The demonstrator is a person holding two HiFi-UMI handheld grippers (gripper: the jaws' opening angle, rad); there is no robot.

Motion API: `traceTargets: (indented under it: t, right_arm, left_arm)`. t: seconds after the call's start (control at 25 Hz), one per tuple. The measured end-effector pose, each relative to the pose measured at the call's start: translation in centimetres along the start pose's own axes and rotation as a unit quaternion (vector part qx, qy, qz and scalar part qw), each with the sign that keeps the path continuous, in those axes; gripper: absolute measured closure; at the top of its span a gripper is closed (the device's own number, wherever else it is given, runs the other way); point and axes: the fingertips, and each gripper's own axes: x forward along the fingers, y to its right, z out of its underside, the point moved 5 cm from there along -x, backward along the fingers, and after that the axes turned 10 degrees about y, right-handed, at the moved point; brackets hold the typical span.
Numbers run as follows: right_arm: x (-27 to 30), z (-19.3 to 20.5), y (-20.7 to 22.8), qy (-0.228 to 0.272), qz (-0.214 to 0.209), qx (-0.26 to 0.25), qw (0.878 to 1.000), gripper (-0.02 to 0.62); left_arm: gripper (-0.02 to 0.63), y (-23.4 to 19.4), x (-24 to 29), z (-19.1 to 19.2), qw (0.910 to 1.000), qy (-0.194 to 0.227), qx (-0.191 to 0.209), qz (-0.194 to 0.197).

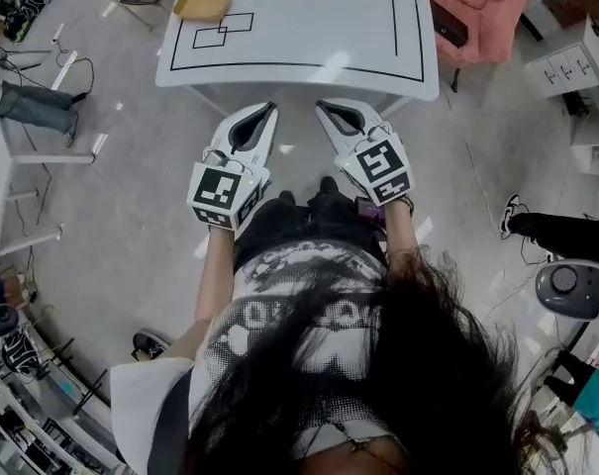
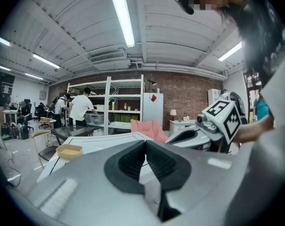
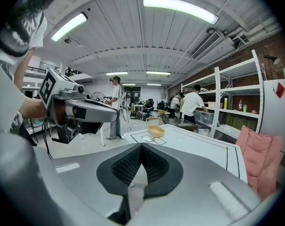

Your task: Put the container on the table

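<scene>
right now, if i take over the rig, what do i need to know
Left gripper: shut, empty, held just short of the table's near edge.
Right gripper: shut, empty, beside the left one.
Container: stands on the table at its far left corner, by the drawn squares, well away from both grippers.
Done: the container is on the table.
Left: nothing that I can see; the task looks complete.
</scene>
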Motion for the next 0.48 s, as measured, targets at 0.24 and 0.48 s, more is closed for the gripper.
traceTargets:
  t: [0.24,0.48]
  right_arm:
    - [0.6,0.1,-1.5,-0.008,0.003,-0.006,1.0,0.592]
    - [1.3,-0.4,-1.9,-0.012,0.008,-0.011,1.0,0.592]
  left_arm:
    - [0.606,-0.4,-1.5,0.4,0.9999,0.008,-0.002,0.009]
    - [0.606,-1.1,-1.9,0.2,0.9998,0.013,-0.004,0.017]
